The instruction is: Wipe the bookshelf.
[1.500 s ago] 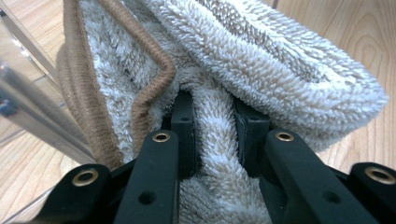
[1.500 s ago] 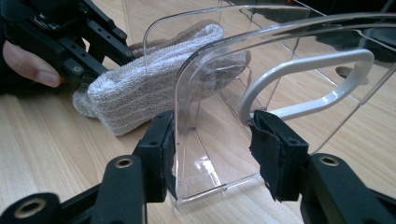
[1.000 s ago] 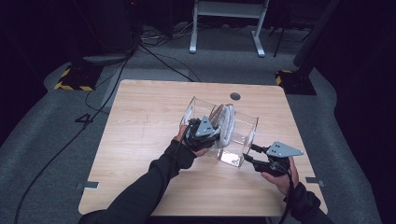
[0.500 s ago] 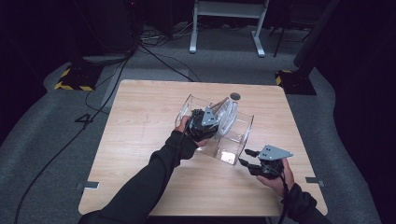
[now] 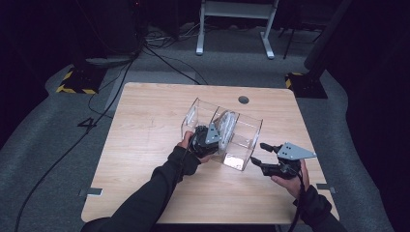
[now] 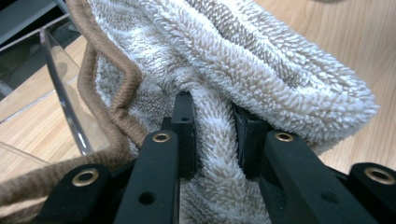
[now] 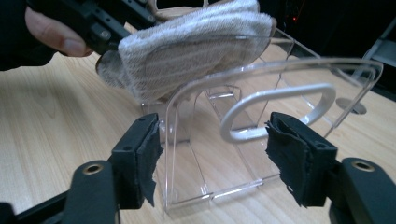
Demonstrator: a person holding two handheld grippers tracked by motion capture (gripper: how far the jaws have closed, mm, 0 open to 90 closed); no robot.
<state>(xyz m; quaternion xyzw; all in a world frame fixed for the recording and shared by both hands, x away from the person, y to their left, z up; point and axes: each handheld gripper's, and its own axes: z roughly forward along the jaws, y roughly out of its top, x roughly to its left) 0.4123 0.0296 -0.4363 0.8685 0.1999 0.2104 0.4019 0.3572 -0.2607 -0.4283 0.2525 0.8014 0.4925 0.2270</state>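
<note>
Item: folded beige terry towel [image 6: 261,60] with brown corded edging, pinched between the pads of my left gripper [image 6: 212,135], which is clamped on a fold of it. The towel sits over the middle partition of a clear acrylic divided bin [image 5: 244,140], directly ahead of that gripper.

Item: my right gripper [image 7: 212,154], jaws apart and just now widening, straddling the bin's near end wall without pressing it; a cut-out handle slot shows in that wall ahead of my right pad.

Setting: wooden table [image 5: 145,125] beneath everything; my right gripper [image 5: 258,153] sits just off the bin's near-right end.
</note>
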